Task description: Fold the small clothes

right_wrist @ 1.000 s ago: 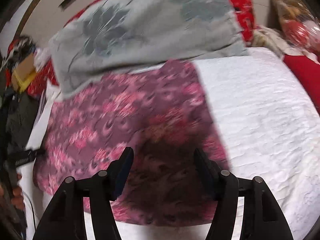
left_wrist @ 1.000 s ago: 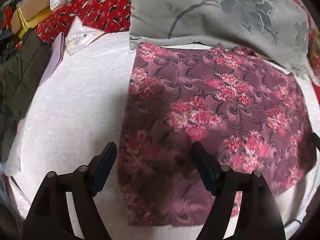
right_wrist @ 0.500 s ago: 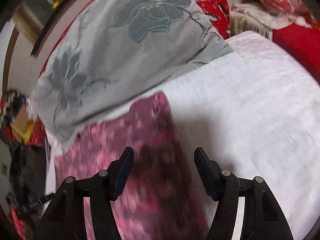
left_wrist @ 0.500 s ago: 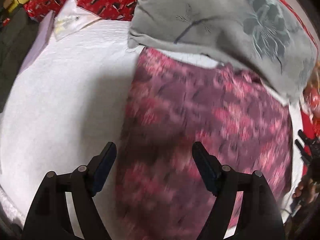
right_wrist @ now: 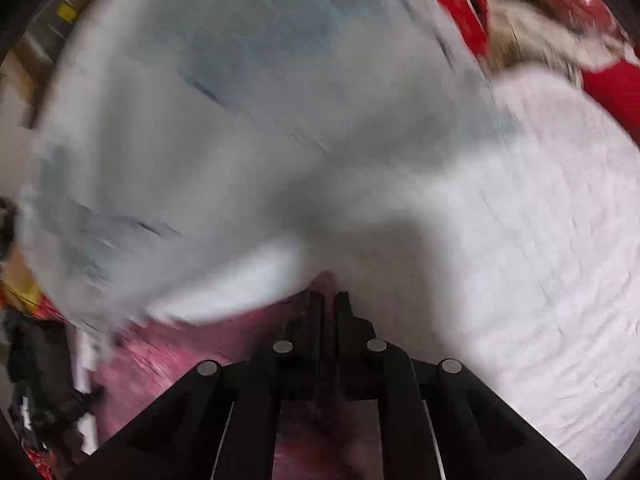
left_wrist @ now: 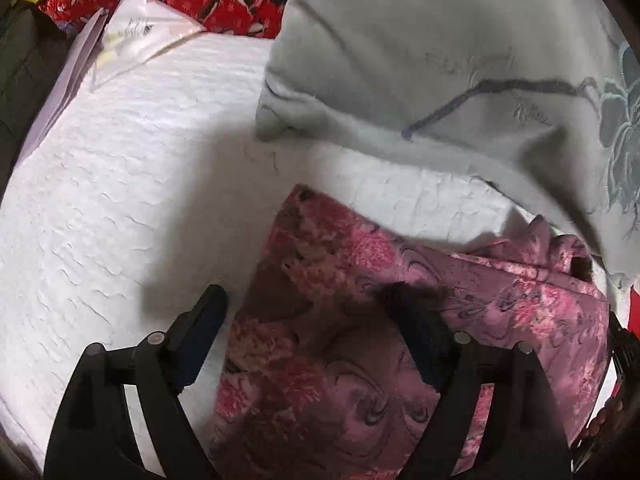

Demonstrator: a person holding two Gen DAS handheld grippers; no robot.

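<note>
Garment (left_wrist: 400, 340), pink and floral, lay flat on the white bedspread (left_wrist: 120, 220), near the grey pillow (left_wrist: 440, 60). Right gripper (right_wrist: 329, 300) had clamped its far corner; left gripper (left_wrist: 308, 312) was opening over the other corner. Folding looked barely begun.

Right view motion-blurred — grey pillow (right_wrist: 224, 128) smeared, floral garment (right_wrist: 192, 344) indistinct.

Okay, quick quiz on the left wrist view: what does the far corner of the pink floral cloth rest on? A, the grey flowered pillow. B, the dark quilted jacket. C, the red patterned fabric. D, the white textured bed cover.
D: the pink floral cloth has its far corner lying on the white bed cover, short of the grey pillow.
</note>
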